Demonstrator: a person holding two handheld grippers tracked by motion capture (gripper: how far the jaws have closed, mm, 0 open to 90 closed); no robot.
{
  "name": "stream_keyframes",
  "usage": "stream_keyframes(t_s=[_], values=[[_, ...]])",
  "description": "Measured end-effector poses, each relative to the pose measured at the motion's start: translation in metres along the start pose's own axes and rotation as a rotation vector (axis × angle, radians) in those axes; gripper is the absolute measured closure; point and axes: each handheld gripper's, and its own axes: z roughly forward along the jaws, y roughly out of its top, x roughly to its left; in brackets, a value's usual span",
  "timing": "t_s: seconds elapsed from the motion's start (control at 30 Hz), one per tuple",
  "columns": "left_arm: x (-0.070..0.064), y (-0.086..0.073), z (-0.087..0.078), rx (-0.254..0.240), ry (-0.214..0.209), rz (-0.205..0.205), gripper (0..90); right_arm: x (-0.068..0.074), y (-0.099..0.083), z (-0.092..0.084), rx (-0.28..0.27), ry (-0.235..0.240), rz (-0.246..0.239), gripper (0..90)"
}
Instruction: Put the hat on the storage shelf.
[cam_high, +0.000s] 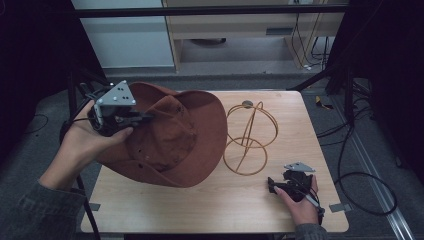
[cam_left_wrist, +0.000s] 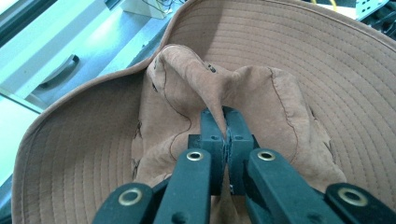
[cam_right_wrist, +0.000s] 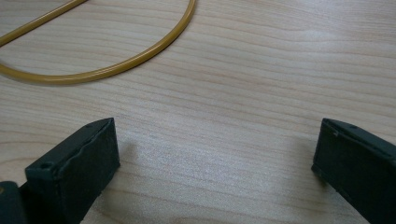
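The left gripper, its jaws clamped on a fold of fabric at the crown, holds a rust-brown wide-brimmed hat tilted above the left half of the table, the pinch gathering the soft suede-like cloth into a ridge so the hat can be carried by its top. Its brim dips to the tabletop at the near side and rises at the far left. Just right of the hat stands a brass-coloured wire hat stand, two rings joined by curved hoops, upright and bare; it is likely where the hat is bound, and the grip on the crown leaves the hollow underside free to settle over it. At the near right corner the right gripper rests low over the wood with its jaws spread wide and nothing between them, the stand's base ring close ahead of it, perhaps ready to steady the frame. The light wooden table sits on grey flooring, with a pale cabinet beyond the far edge, dark framing at both sides and cables looping along the floor at right.
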Motion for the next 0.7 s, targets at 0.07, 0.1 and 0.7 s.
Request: stream_keyframes(t_s=[0.07, 0.1, 0.7], values=[[-0.001, 0.006, 0.001, 0.003, -0.001, 0.006, 88.5, 0.000, 0.000, 0.000, 0.000, -0.001, -0.003, 0.5], [-0.001, 0.011, 0.002, 0.007, -0.002, 0.013, 88.5, 0.000, 0.000, 0.000, 0.002, -0.001, -0.001, 0.5], [-0.004, 0.052, -0.002, 0.002, 0.010, 0.046, 88.5, 0.000, 0.000, 0.000, 0.000, -0.003, -0.006, 0.5]])
